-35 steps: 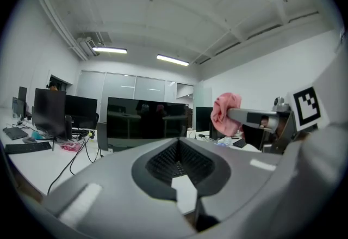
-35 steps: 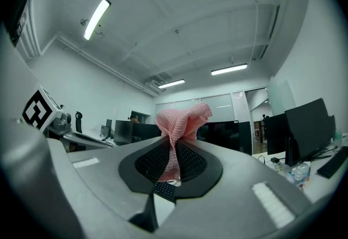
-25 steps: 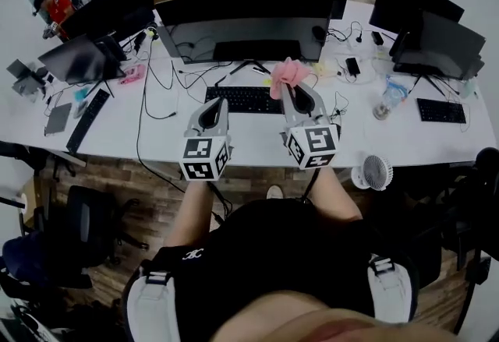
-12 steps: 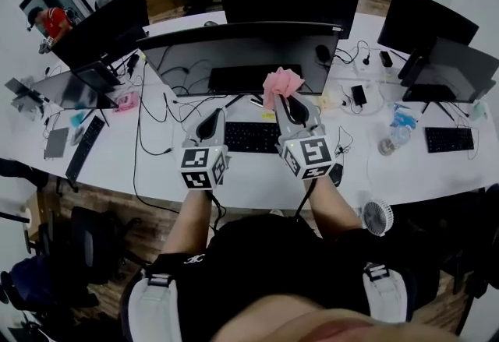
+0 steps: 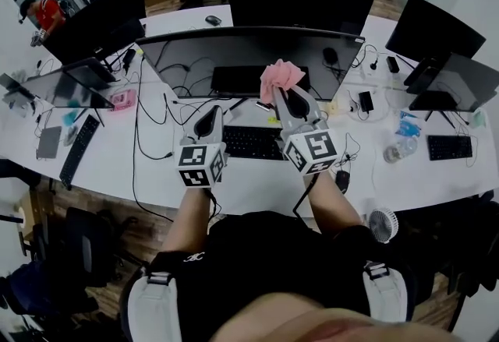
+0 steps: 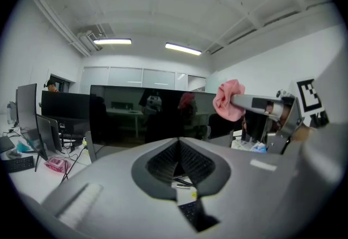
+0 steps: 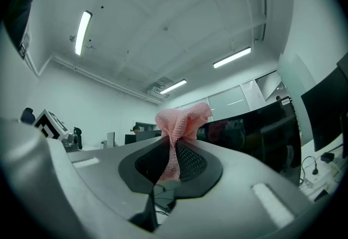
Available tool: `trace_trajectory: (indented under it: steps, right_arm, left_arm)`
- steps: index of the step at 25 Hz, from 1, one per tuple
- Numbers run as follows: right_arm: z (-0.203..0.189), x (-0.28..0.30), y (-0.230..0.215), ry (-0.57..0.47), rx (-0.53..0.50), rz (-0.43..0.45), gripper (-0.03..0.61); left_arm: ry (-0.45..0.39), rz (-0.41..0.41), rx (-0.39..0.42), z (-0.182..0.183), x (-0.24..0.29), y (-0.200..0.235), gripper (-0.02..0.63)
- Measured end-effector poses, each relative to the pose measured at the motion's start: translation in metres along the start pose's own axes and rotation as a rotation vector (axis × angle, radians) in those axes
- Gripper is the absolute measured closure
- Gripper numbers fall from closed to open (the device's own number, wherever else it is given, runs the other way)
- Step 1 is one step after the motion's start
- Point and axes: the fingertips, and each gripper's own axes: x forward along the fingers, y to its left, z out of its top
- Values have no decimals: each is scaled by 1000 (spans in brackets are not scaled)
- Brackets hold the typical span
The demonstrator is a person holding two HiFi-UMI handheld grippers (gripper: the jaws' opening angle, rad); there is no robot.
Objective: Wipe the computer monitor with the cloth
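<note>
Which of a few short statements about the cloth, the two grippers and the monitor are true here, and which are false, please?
1. The right gripper is shut on the pink cloth. True.
2. The left gripper holds a second cloth. False: its jaws are together with nothing between them.
3. The monitor shows a bright white screen. False: its screen is dark.
4. A keyboard lies on the desk in front of the monitor. True.
</note>
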Motion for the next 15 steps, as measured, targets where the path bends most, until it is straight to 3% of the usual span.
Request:
trace_trajectory:
  steps: [9,15]
  right_arm:
    - [-6,60,60,55,-64,4,552]
    - [10,113,92,18,-68,4,552]
  left_arm:
    - [-10,-22,-35,0,-12,88,560]
    - [-25,-38,-63,-1,-21,139,560]
